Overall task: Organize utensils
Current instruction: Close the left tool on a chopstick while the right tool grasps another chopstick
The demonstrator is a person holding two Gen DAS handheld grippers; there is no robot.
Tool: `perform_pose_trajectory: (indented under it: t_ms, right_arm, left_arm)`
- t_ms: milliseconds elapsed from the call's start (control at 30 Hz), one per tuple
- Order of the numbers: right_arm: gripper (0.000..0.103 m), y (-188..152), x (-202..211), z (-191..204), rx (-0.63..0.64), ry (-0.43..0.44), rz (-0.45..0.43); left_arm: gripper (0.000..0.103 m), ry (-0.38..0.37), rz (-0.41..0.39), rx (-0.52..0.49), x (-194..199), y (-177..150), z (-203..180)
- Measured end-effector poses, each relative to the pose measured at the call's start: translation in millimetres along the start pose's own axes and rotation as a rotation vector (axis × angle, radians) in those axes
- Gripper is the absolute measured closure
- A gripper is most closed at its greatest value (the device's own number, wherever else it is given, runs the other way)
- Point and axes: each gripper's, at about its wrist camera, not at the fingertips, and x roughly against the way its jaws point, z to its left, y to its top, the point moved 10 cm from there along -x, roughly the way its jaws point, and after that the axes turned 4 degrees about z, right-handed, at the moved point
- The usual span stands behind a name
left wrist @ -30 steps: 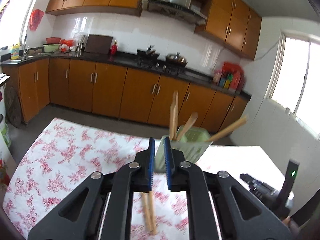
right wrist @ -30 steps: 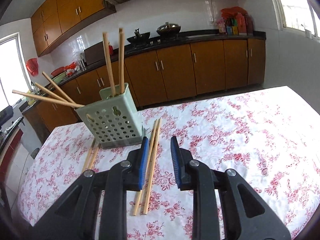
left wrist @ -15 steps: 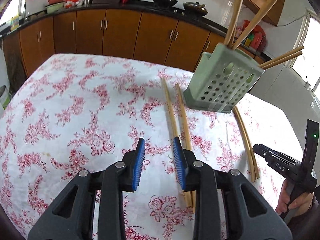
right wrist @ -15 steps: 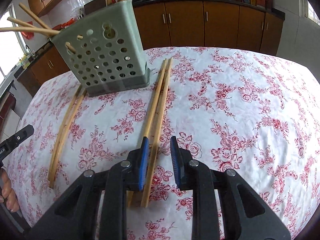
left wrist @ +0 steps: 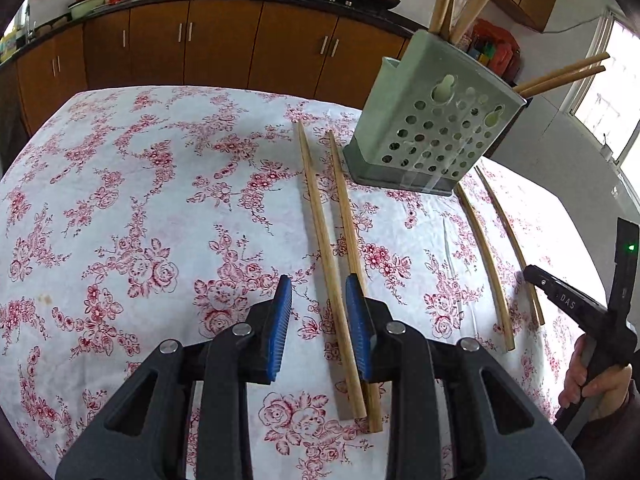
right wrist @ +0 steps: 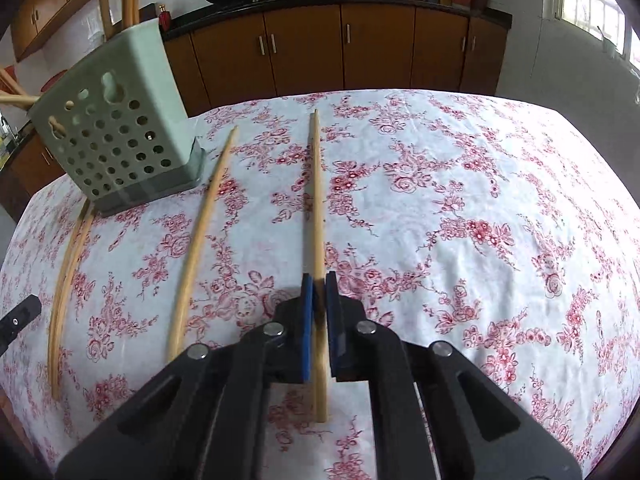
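A pale green perforated utensil holder (left wrist: 430, 120) stands on the floral tablecloth with several wooden chopsticks in it; it also shows in the right wrist view (right wrist: 116, 136). My left gripper (left wrist: 320, 312) is open, low over the cloth, with one chopstick (left wrist: 326, 256) between its pads and a second chopstick (left wrist: 347, 216) by the right pad. My right gripper (right wrist: 319, 312) is shut on a chopstick (right wrist: 317, 196) that points away from me. Its partner chopstick (right wrist: 200, 232) lies to the left.
Another pair of chopsticks (left wrist: 486, 256) lies right of the holder, seen also in the right wrist view (right wrist: 66, 280). The other handheld gripper (left wrist: 592, 312) shows at the right edge. Kitchen cabinets (left wrist: 224, 44) run behind the table (left wrist: 100, 168).
Both grippers have come down closer to the cloth. My right gripper has closed on one chopstick and shifted it away from its partner. My left gripper now straddles a chopstick.
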Motion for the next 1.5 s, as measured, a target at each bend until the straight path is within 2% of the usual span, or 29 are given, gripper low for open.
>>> perform_pose_trajectory:
  t_ms: [133,267,600,867,1500]
  right_arm:
    - [0.095,-1.9,-0.5,0.3,0.026,-0.008,-0.006]
    - [0.095,-2.8,-1.0,1.3,0.028,-0.006,-0.007]
    - [0.095,-11.7,12.0,-0.2,0.057,0.007,-0.019]
    - [0.095,-23.3,18.4,-4.0,0.053,-0.003,-0.027]
    - [0.095,-22.2,18.3,-3.8,0.057,-0.006,-0.026]
  left_arm:
    - [0.082,0.035,0.020,-0.035,-10.5,-3.1,-7.4]
    - [0.095,0.128,0.012,-0.074,-15.7,-2.9,-7.4]
    - [0.095,0.197,-0.007,0.011,-3.5,6.6,43.9]
    - [0.095,0.170,-0.016,-0.014,0.6,1.9,51.3]
    - [0.095,0.140,-0.022,0.016,2.2,1.9,53.4]
